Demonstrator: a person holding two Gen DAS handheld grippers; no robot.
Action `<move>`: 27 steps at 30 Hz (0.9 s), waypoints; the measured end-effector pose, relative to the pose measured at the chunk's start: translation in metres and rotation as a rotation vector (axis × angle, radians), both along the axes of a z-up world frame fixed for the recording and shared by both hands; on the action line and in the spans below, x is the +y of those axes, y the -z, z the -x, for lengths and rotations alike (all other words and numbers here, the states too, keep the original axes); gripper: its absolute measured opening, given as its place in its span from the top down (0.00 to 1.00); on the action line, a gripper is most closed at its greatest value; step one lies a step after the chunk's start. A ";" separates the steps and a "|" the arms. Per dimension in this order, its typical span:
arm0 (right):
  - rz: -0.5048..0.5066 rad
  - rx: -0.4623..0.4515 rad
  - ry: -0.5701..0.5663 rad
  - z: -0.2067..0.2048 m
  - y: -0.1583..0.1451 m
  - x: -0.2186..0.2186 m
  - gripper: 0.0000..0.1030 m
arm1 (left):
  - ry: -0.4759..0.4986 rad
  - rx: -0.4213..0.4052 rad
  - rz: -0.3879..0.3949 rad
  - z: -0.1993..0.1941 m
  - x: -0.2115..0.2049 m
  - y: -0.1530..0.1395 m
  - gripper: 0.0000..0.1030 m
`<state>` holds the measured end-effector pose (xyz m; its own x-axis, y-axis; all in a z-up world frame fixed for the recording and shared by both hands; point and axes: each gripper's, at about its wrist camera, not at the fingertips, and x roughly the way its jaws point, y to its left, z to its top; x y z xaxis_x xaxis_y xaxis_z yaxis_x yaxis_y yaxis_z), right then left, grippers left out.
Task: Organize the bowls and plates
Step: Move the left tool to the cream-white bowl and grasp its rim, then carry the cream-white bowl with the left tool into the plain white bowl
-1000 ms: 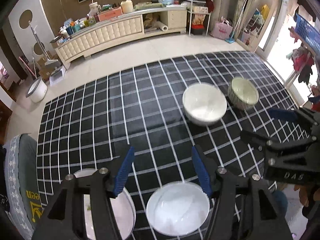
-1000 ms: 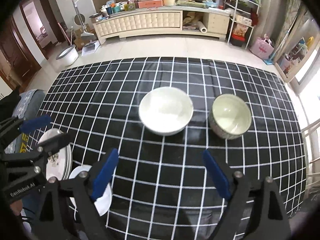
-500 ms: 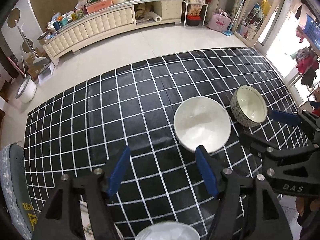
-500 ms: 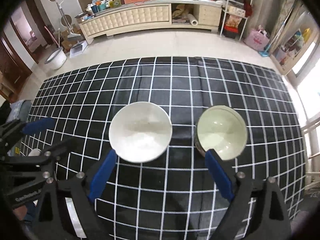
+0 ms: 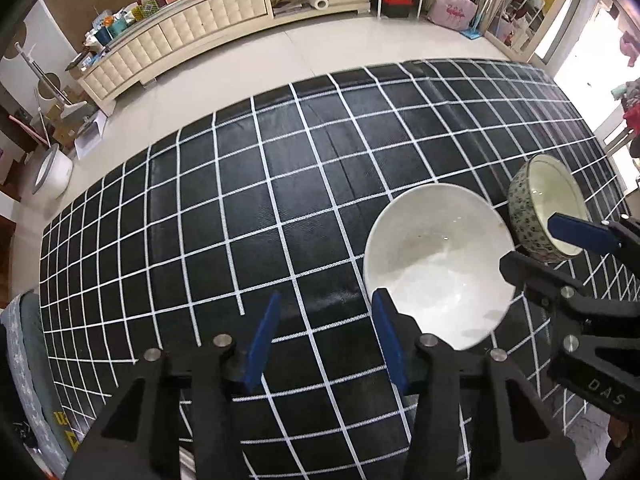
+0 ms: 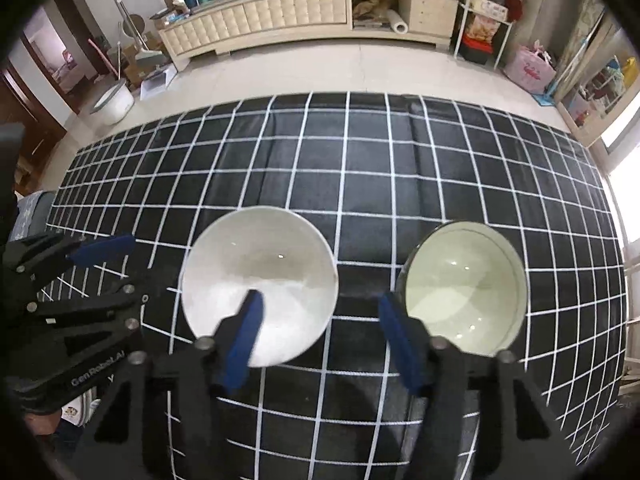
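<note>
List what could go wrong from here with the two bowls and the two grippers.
1. The right hand-held gripper has just been closing with nothing clamped; its left finger is over the white bowl, the other beside the patterned bowl. It may knock one.
2. The left hand-held gripper, also just closing on nothing, sits against the white bowl's rim and near the right gripper; they could collide.
3. The bowls stand close together and could clink.

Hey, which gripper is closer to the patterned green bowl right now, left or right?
Right. The right gripper has one of its fingers beside the patterned bowl, its rim. The left gripper sits on the far side of the white bowl, farther away.
</note>
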<state>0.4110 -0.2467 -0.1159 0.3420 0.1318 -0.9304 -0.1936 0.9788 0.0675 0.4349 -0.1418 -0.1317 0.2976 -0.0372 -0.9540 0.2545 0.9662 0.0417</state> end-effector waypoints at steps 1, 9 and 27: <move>-0.001 0.008 -0.008 -0.001 0.004 0.001 0.49 | 0.005 0.004 -0.002 -0.001 -0.001 0.003 0.64; 0.001 0.061 0.006 -0.011 0.024 -0.002 0.67 | 0.070 0.026 0.006 -0.005 -0.017 0.020 0.76; -0.068 0.064 0.040 -0.002 0.029 -0.016 0.85 | 0.121 0.039 -0.035 -0.006 -0.035 0.031 0.91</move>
<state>0.4129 -0.2629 -0.1449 0.2881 0.1829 -0.9400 -0.1479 0.9783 0.1451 0.4413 -0.1764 -0.1630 0.2557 -0.0371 -0.9661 0.3717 0.9262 0.0628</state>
